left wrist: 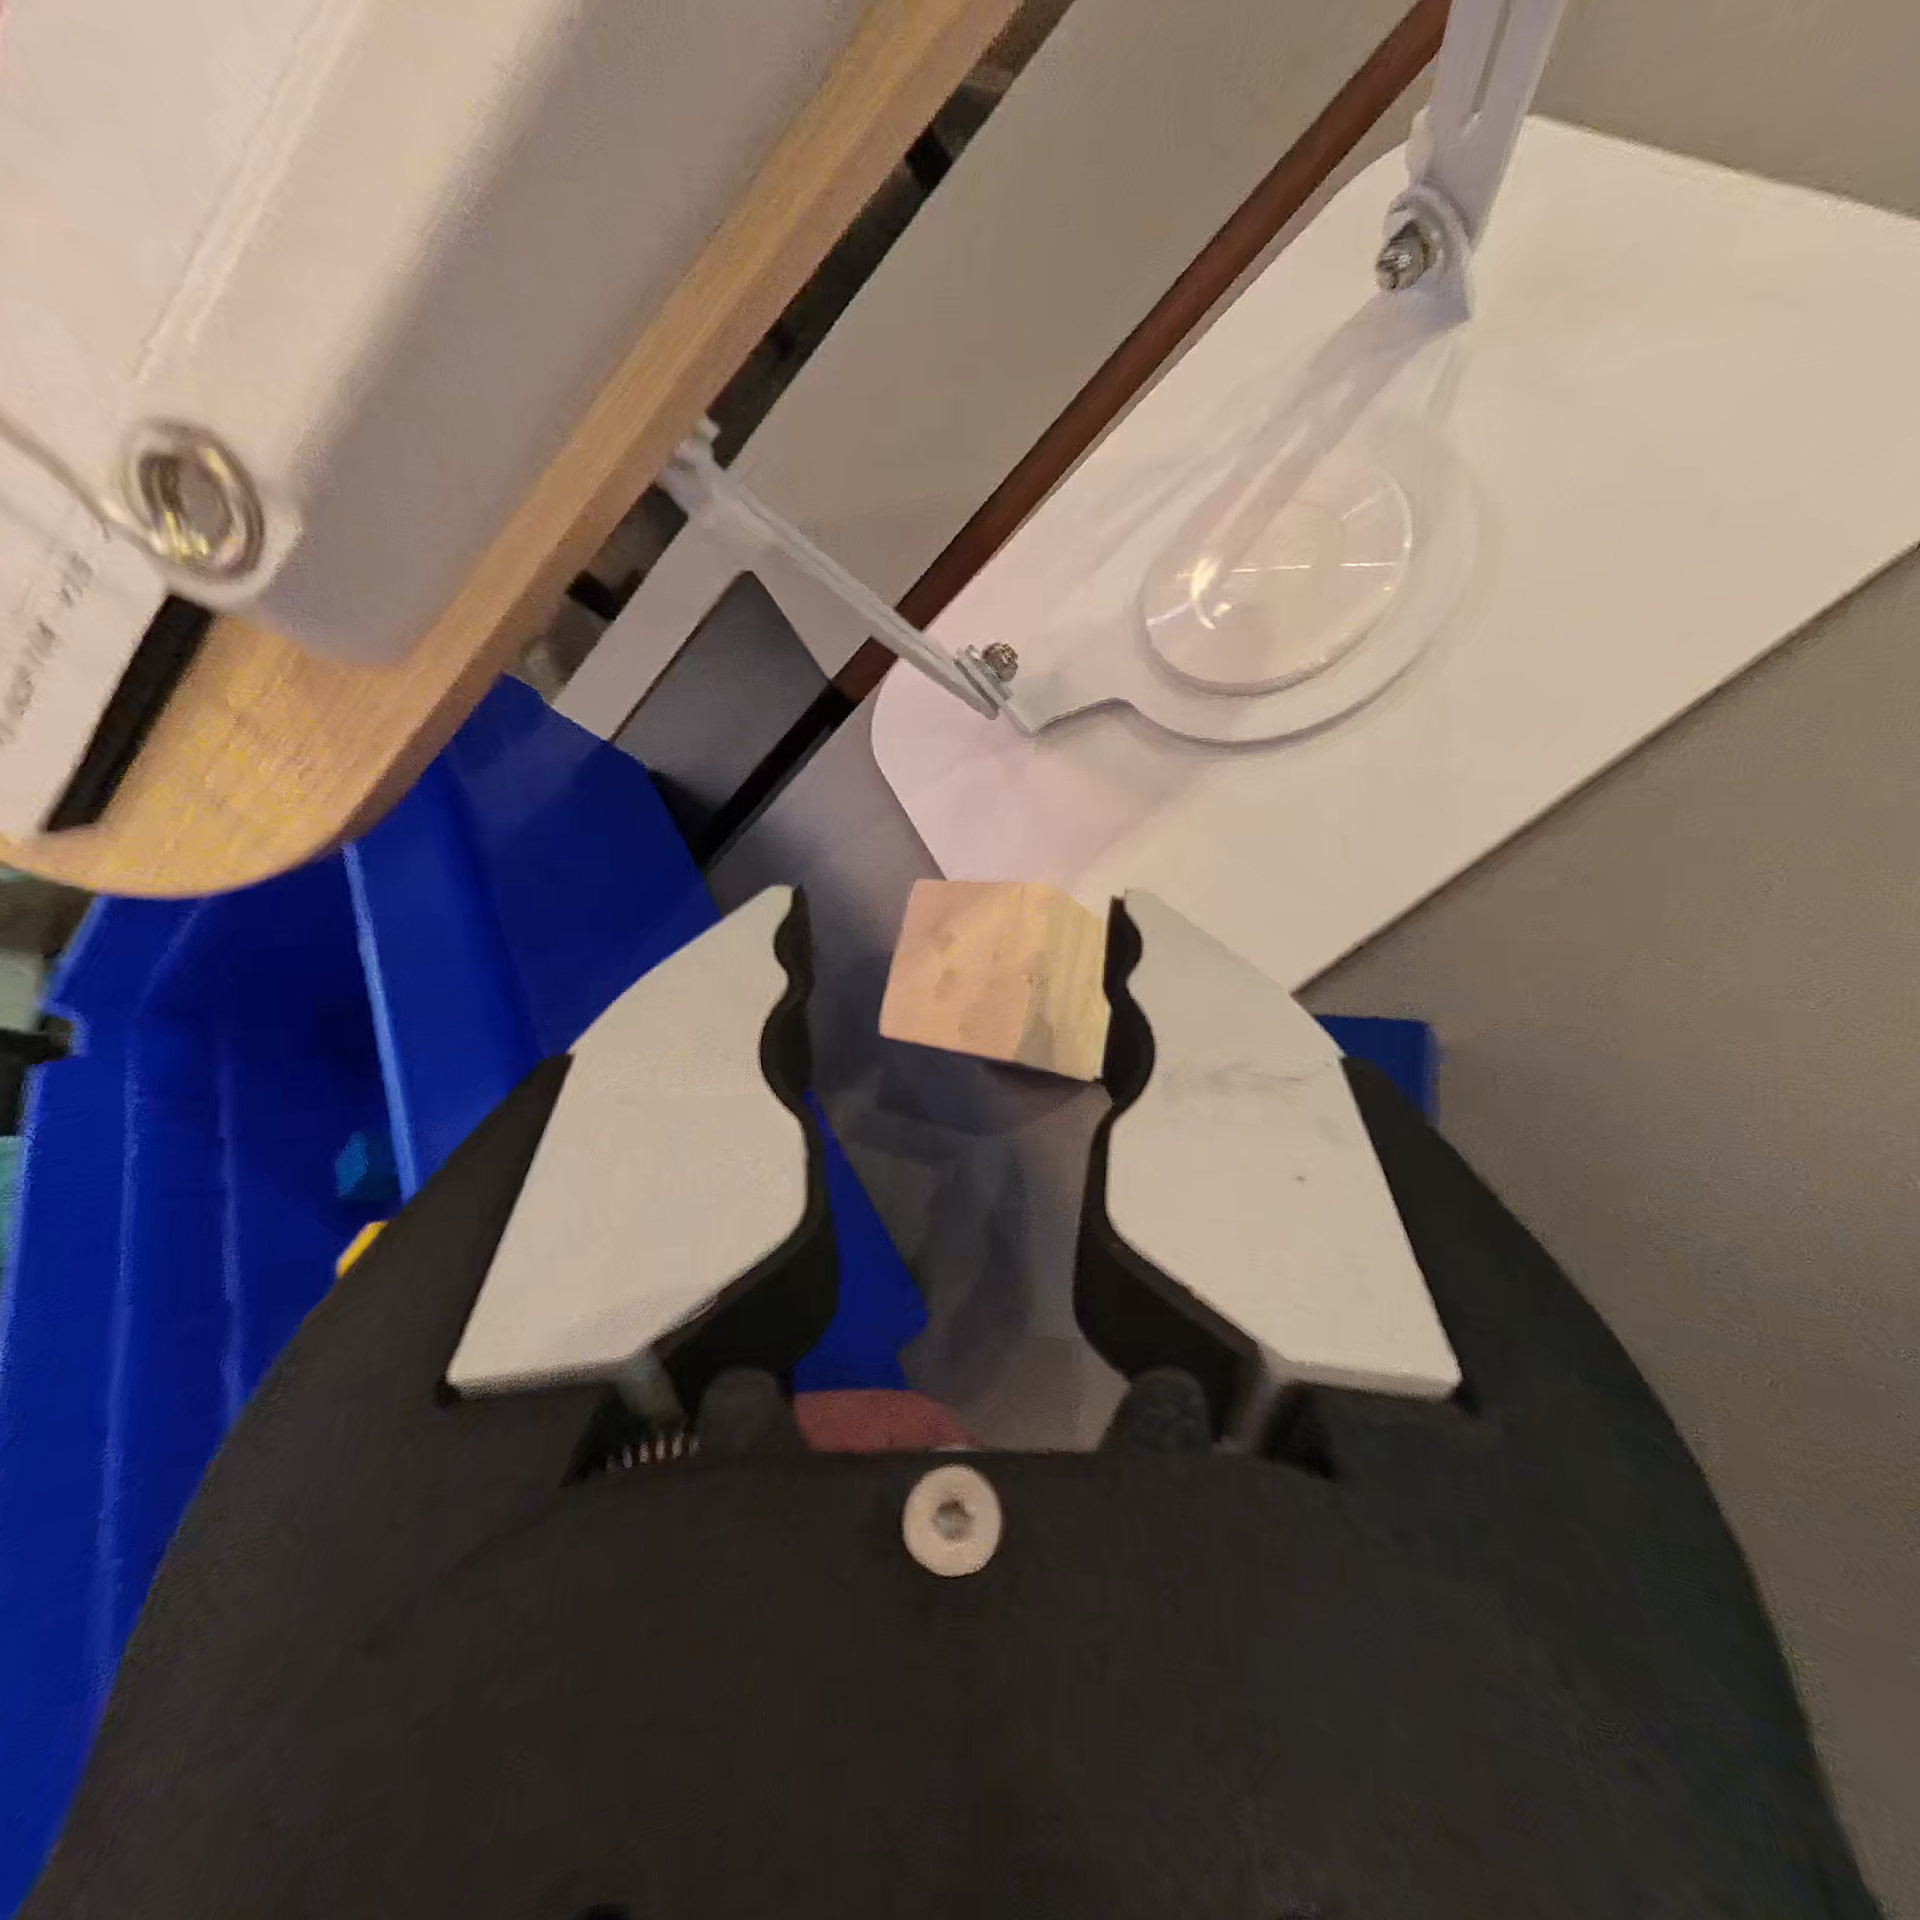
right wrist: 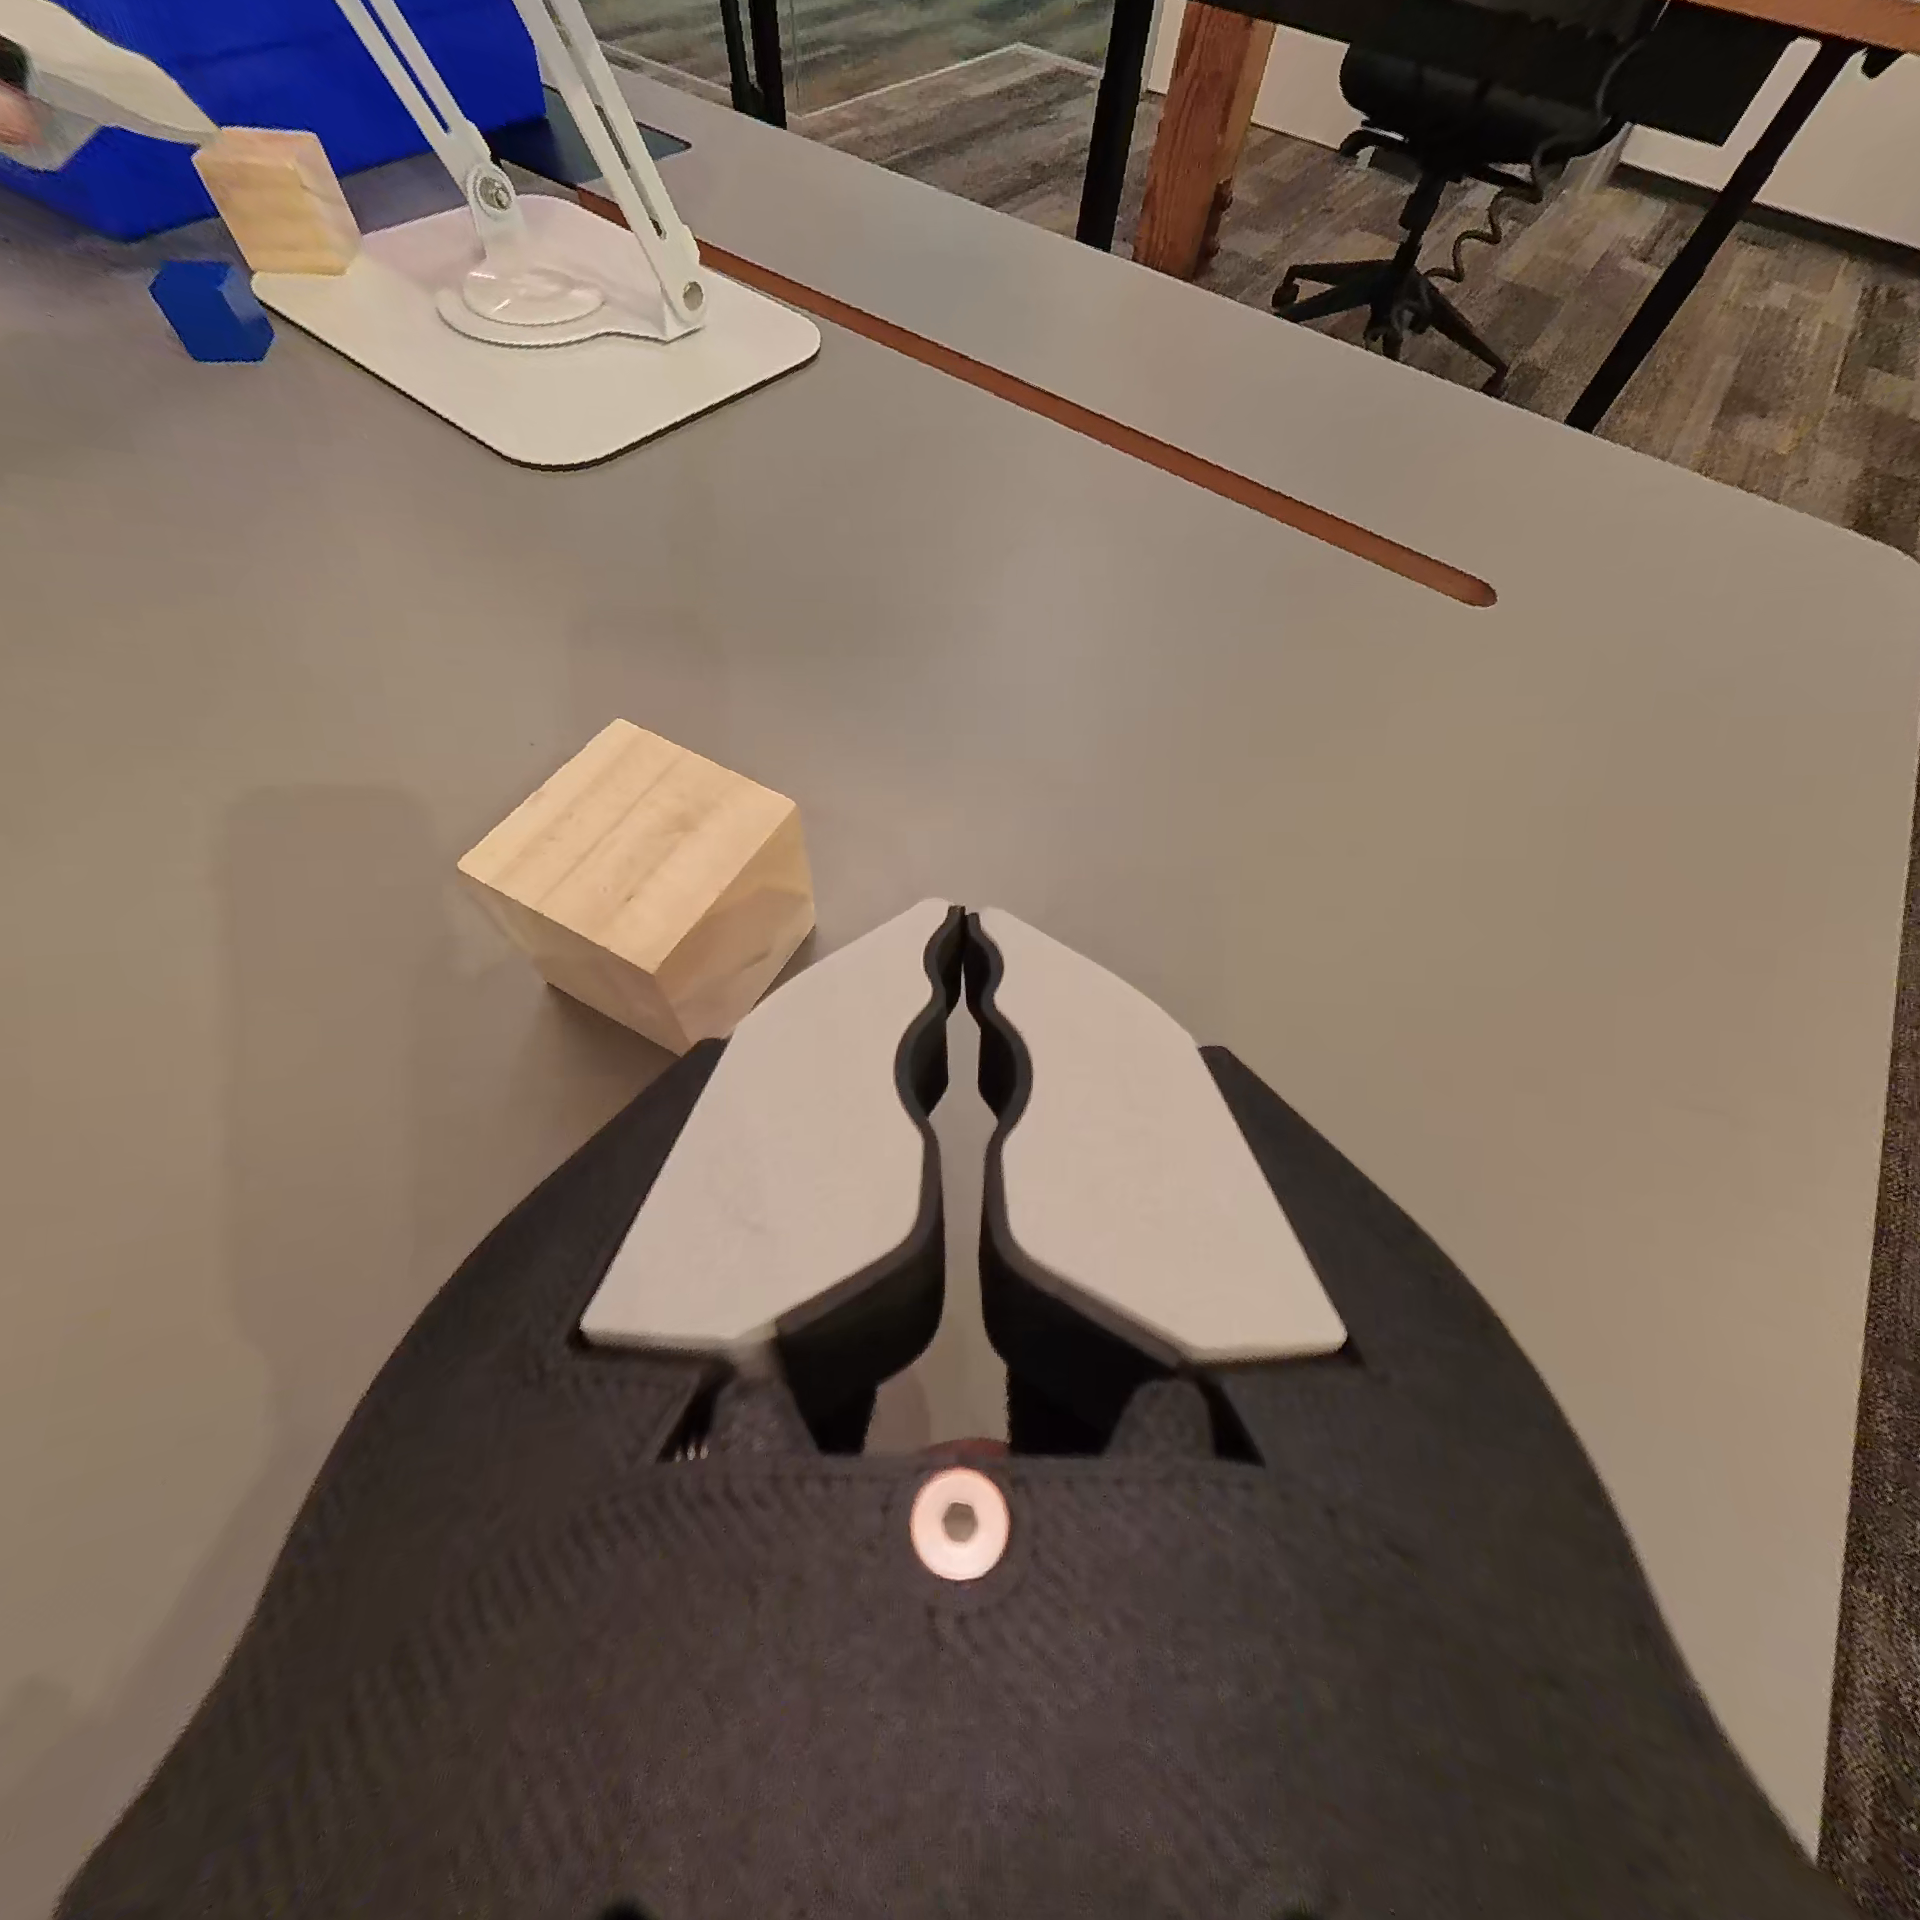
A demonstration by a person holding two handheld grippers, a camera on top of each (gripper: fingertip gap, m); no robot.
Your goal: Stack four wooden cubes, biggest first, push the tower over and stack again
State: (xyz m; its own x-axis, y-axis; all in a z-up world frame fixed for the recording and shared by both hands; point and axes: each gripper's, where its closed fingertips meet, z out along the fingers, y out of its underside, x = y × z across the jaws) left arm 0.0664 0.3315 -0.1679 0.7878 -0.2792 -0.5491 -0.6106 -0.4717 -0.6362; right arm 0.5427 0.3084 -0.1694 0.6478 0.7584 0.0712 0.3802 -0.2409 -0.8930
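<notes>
The left tool (left wrist: 956, 966) is spread partway, a small cube (left wrist: 987, 977) between its fingers, touching the right one with a gap at the left. The right tool (right wrist: 964, 920) is closed and empty above the surface (right wrist: 1247, 831); a big cube (right wrist: 644, 873) rests just left of its tips.

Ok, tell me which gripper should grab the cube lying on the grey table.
Right. The right gripper, though shut, sits just beside the wooden cube. The left gripper is far off by the lamp base, with another cube between its fingers.
</notes>
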